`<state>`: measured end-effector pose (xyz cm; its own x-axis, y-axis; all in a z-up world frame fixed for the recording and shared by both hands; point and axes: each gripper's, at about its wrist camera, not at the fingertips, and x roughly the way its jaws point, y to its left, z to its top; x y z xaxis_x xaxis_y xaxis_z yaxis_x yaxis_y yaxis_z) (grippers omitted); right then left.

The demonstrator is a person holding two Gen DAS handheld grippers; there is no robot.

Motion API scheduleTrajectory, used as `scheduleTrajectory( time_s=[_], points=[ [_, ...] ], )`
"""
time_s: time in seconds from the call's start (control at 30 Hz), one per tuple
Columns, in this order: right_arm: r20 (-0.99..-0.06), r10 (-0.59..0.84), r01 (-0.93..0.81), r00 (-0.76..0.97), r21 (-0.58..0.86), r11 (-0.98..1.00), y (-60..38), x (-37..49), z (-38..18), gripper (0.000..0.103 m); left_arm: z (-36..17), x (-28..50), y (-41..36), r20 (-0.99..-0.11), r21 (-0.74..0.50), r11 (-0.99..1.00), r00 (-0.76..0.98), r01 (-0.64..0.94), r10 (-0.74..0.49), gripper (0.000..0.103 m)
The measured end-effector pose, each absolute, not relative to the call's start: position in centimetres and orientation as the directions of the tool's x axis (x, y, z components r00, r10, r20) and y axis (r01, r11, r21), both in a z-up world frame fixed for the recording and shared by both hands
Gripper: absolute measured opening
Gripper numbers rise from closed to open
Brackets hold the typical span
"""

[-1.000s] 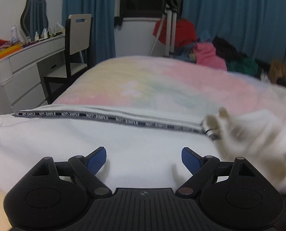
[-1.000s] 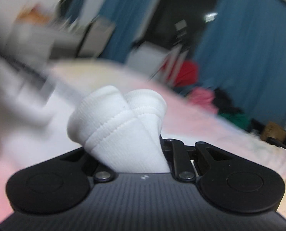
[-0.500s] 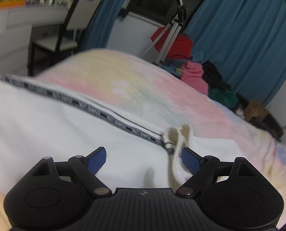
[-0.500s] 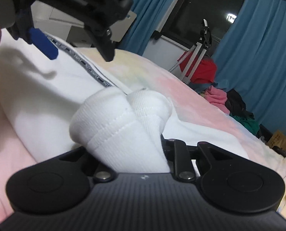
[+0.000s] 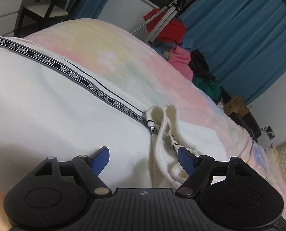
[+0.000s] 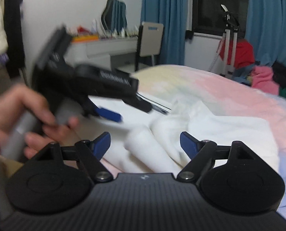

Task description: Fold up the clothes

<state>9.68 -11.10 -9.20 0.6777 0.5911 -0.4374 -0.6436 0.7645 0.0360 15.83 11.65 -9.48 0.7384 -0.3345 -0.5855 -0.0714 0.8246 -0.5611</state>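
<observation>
One white garment (image 5: pixel 46 104) on one bed (image 5: pixel 108 53), carrying one black printed stripe (image 5: pixel 69 73). One ribbed cuff (image 5: pixel 162 115) bunched at garment's edge. Two claws: left claw (image 5: pixel 143 160), right claw (image 6: pixel 145 144), each with two blue-tipped fingers spread apart. One hand (image 6: pixel 21 115) visible, gripping left tool. One chair (image 6: pixel 149 38), one white desk (image 6: pixel 104 48), one tripod (image 5: pixel 168 13), one pile of coloured clothes (image 5: pixel 183 61) beyond bed. Blue curtains (image 5: pixel 239 44) on both sides of one dark window (image 6: pixel 220 5).
</observation>
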Motion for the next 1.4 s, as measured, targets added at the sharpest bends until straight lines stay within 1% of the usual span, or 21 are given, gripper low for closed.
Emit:
scheduleTrajectory(
  time_s=[0.03,0.1,0.17,0.23,0.37,0.43,0.47,0.5,0.53,0.6,0.73,0.8,0.83,0.87,0.9,0.97,1.07,1.17,1.27,1.37,1.4],
  points=[
    [-0.423,0.603,-0.639,0.677,0.070,0.766,-11.6,9.9,-8.7,0.081,-9.5,16.1,11.7,-0.582,-0.567,0.821,0.738,-0.068,-0.341,0.078],
    [-0.409,0.593,-0.609,0.694,0.106,0.786,-12.4,10.2,-8.3,0.080,-9.9,17.6,11.5,-0.601,-0.561,0.825,0.720,-0.070,-0.348,0.071],
    [-0.411,0.568,-0.571,0.713,0.131,0.810,-12.9,10.8,-8.3,0.080,-10.2,19.3,11.3,-0.621,-0.549,0.832,0.702,-0.074,-0.348,0.067],
    [-0.441,0.531,-0.529,0.724,0.140,0.837,-13.2,11.7,-9.0,0.077,-10.7,21.2,11.2,-0.629,-0.538,0.839,0.699,-0.077,-0.339,0.066],
    [-0.471,0.508,-0.499,0.721,0.155,0.853,-13.4,13.1,-10.9,0.077,-11.5,24.6,10.3,-0.622,-0.526,0.849,0.703,-0.051,-0.344,0.062],
    [-0.492,0.493,-0.518,0.718,0.096,0.850,-12.3,13.3,-11.6,0.077,-11.9,25.9,9.4,-0.627,-0.512,0.859,0.691,-0.017,-0.360,0.050],
    [-0.500,0.485,-0.529,0.718,0.063,0.847,-11.7,13.3,-12.0,0.078,-12.2,26.5,9.0,-0.631,-0.508,0.861,0.680,0.002,-0.374,0.038],
    [-0.505,0.480,-0.540,0.718,0.032,0.841,-11.1,13.3,-12.2,0.079,-12.4,27.0,8.7,-0.635,-0.507,0.861,0.667,0.022,-0.391,0.034],
    [-0.507,0.478,-0.550,0.717,0.009,0.835,-10.6,13.3,-12.5,0.079,-12.7,27.4,8.4,-0.640,-0.502,0.864,0.658,0.033,-0.397,0.024],
    [-0.503,0.481,-0.557,0.718,-0.001,0.831,-10.1,13.5,-12.9,0.078,-12.6,27.3,8.4,-0.628,-0.490,0.870,0.673,0.047,-0.390,0.014],
    [-0.483,0.497,-0.551,0.721,0.035,0.834,-9.9,14.2,-13.4,0.075,-11.7,27.6,8.0,-0.614,-0.455,0.888,0.700,0.063,-0.364,0.013],
    [-0.475,0.504,-0.570,0.721,0.006,0.821,-9.6,14.2,-13.5,0.064,-11.9,27.7,7.6,-0.630,-0.426,0.903,0.697,0.059,-0.343,0.014],
    [-0.473,0.504,-0.581,0.723,-0.021,0.814,-9.4,14.1,-13.5,0.053,-12.1,27.6,7.6,-0.633,-0.421,0.905,0.697,0.055,-0.337,0.014],
    [-0.473,0.500,-0.585,0.726,-0.042,0.810,-9.2,14.0,-13.4,0.047,-12.2,27.5,7.6,-0.634,-0.423,0.905,0.697,0.050,-0.335,0.016],
    [-0.473,0.497,-0.588,0.727,-0.056,0.807,-9.1,13.8,-13.3,0.034,-12.3,27.4,7.7,-0.638,-0.424,0.904,0.695,0.043,-0.332,0.018],
    [-0.463,0.495,-0.595,0.735,-0.091,0.799,-9.3,13.3,-12.5,0.016,-12.2,27.2,7.8,-0.649,-0.427,0.904,0.687,0.028,-0.328,0.020],
    [-0.421,0.517,-0.617,0.745,-0.143,0.774,-10.1,11.9,-10.6,0.012,-11.4,26.2,7.6,-0.656,-0.413,0.910,0.684,0.029,-0.319,0.022],
    [-0.385,0.545,-0.636,0.744,-0.161,0.755,-11.1,10.0,-8.6,0.012,-10.2,24.8,7.5,-0.642,-0.403,0.915,0.702,0.034,-0.309,0.029],
    [-0.403,0.558,-0.657,0.725,-0.161,0.737,-11.6,9.3,-8.0,0.012,-9.1,23.0,7.8,-0.638,-0.372,0.928,0.721,0.018,-0.270,0.034],
    [-0.452,0.549,-0.659,0.703,-0.123,0.742,-11.4,10.3,-9.3,0.012,-8.0,20.8,8.5,-0.643,-0.321,0.947,0.737,-0.011,-0.209,0.044],
    [-0.468,0.543,-0.658,0.697,-0.117,0.744,-11.3,10.7,-10.0,0.012,-7.5,19.9,8.8,-0.645,-0.302,0.953,0.741,-0.021,-0.188,0.045]
  ],
)
